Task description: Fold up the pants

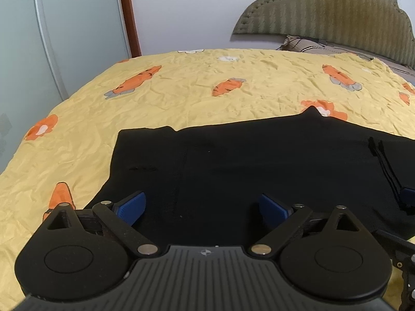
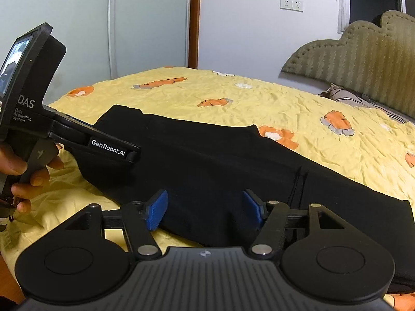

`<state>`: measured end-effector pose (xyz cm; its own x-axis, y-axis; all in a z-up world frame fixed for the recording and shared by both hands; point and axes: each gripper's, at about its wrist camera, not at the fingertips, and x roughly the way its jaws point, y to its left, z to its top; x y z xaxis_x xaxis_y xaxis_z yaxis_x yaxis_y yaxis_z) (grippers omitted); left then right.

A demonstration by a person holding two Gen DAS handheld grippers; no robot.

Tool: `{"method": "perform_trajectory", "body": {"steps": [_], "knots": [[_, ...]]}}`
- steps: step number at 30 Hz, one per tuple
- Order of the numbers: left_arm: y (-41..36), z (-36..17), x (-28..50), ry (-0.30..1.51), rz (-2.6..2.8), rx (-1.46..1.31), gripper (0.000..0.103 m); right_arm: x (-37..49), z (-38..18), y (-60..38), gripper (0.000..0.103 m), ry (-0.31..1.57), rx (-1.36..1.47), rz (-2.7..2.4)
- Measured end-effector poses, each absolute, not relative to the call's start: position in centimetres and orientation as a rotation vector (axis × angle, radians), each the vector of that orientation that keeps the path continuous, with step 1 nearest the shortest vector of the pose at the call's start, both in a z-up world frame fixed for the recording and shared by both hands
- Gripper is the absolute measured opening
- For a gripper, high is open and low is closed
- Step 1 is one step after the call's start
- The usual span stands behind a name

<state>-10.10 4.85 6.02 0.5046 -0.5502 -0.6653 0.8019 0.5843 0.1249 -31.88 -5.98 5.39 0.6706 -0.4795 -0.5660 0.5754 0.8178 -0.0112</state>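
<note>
Black pants (image 1: 259, 160) lie folded lengthwise on a yellow carrot-print sheet (image 1: 181, 90). Their drawstring (image 1: 384, 160) shows near the right end. My left gripper (image 1: 202, 207) hovers over the pants' near edge, jaws wide open, blue pads (image 1: 131, 208) pressing nothing. In the right wrist view the pants (image 2: 207, 160) run from upper left to lower right. My right gripper (image 2: 205, 208) stands open just above their near edge, with cloth lying between and below its pads (image 2: 158, 210), which do not grip it. A hand (image 2: 15, 165) holds the left gripper's body (image 2: 111, 147) at the left.
A green padded headboard (image 2: 363, 57) and a pillow (image 2: 345, 96) stand at the far right of the bed. Pale wardrobe doors (image 2: 77, 39) and a brown door frame (image 2: 194, 20) lie beyond the far edge. The sheet (image 2: 285, 103) stretches wide behind the pants.
</note>
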Motion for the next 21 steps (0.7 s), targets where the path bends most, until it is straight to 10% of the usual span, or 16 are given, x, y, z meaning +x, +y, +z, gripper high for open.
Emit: {"method": "perform_trajectory", "body": {"steps": [5, 21], "knots": [[5.0, 6.1, -10.2, 0.607, -0.841, 0.473, 0.097, -31.7, 5.4, -5.9, 0.083, 0.584, 0.188, -0.621], [6.2, 6.6, -9.9, 0.567, -0.819, 0.472, 0.098, -30.2, 6.2, -4.4, 0.098, 0.59, 0.064, -0.709]]}}
